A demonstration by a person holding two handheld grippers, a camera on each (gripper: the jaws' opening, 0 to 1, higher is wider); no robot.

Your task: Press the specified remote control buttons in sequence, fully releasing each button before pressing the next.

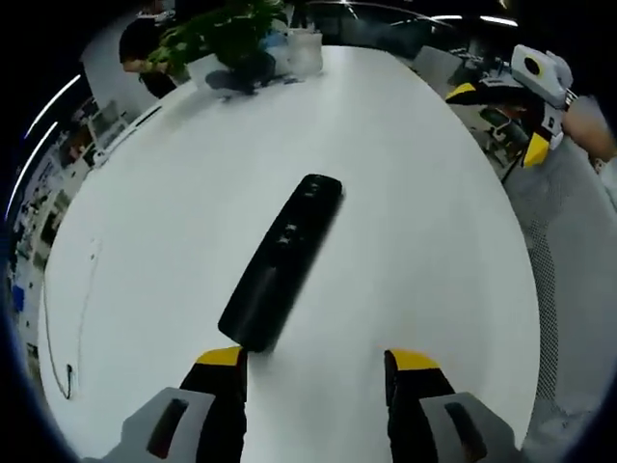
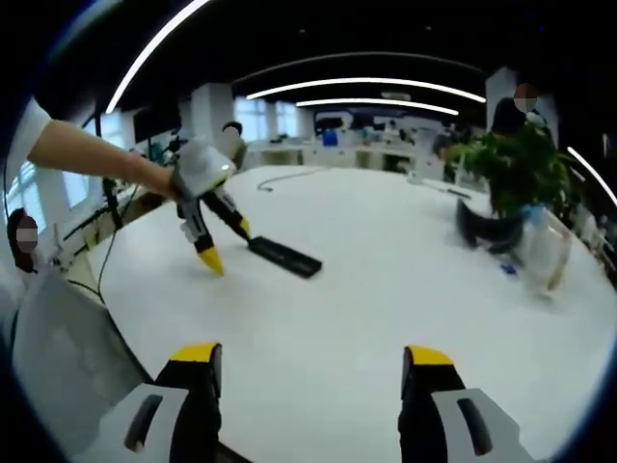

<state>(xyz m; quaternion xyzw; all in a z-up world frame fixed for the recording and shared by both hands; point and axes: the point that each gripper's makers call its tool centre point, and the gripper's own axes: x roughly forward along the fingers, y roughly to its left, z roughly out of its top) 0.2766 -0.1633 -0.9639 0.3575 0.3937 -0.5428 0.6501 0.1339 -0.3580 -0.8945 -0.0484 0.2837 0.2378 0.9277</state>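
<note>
The left gripper (image 1: 316,367) stood wide open and empty, one jaw tip at the near end of the black remote control (image 1: 281,262) lying flat on the white counter (image 1: 434,241). The right gripper (image 2: 310,365), equally open and holding nothing, hung well apart. A potted plant (image 1: 227,34) stood beyond. No press looked begun; the whole button sequence seemingly remained.

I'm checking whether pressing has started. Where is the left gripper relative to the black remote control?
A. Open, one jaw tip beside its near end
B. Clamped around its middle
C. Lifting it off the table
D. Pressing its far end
A: the left gripper is open, its left jaw tip beside the near end of the remote control, which lies flat on the white table.
</note>
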